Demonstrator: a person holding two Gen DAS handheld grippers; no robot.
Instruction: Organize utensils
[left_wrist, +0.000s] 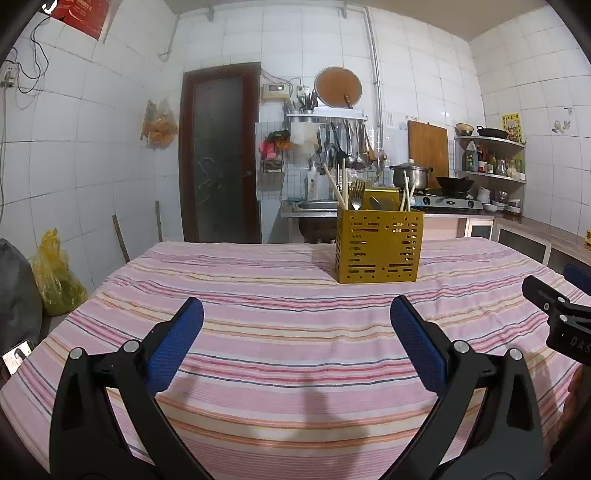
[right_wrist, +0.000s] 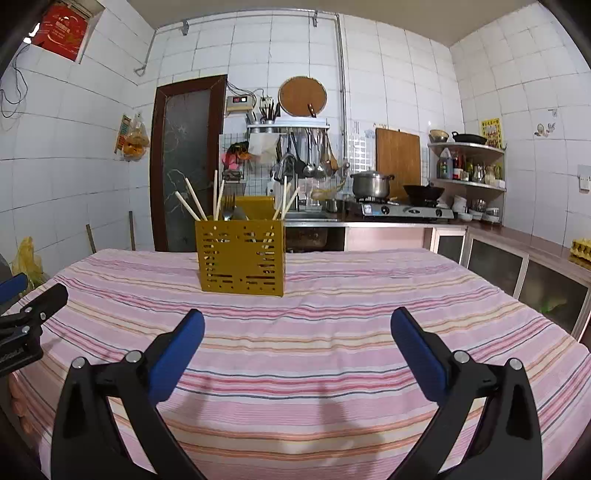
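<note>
Both grippers, left (left_wrist: 296, 314) and right (right_wrist: 297, 325), hover with fingers spread wide, holding nothing, over the striped cloth (left_wrist: 280, 332). The yellow caddy (left_wrist: 379, 246) stands upright further back, mid-table; chopsticks (right_wrist: 194, 201) and fork (left_wrist: 356, 194) poke up, leaning outward. Only the right view catches the egg tray (right_wrist: 580, 252); the left one shows a phone (left_wrist: 16, 356).

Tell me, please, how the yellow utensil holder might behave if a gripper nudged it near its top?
The yellow utensil holder looks perforated and thin-walled, so probably light. It stands tall with chopsticks and a fork rising above its rim, so it may tip. The striped tablecloth might bunch rather than let it slide.
</note>
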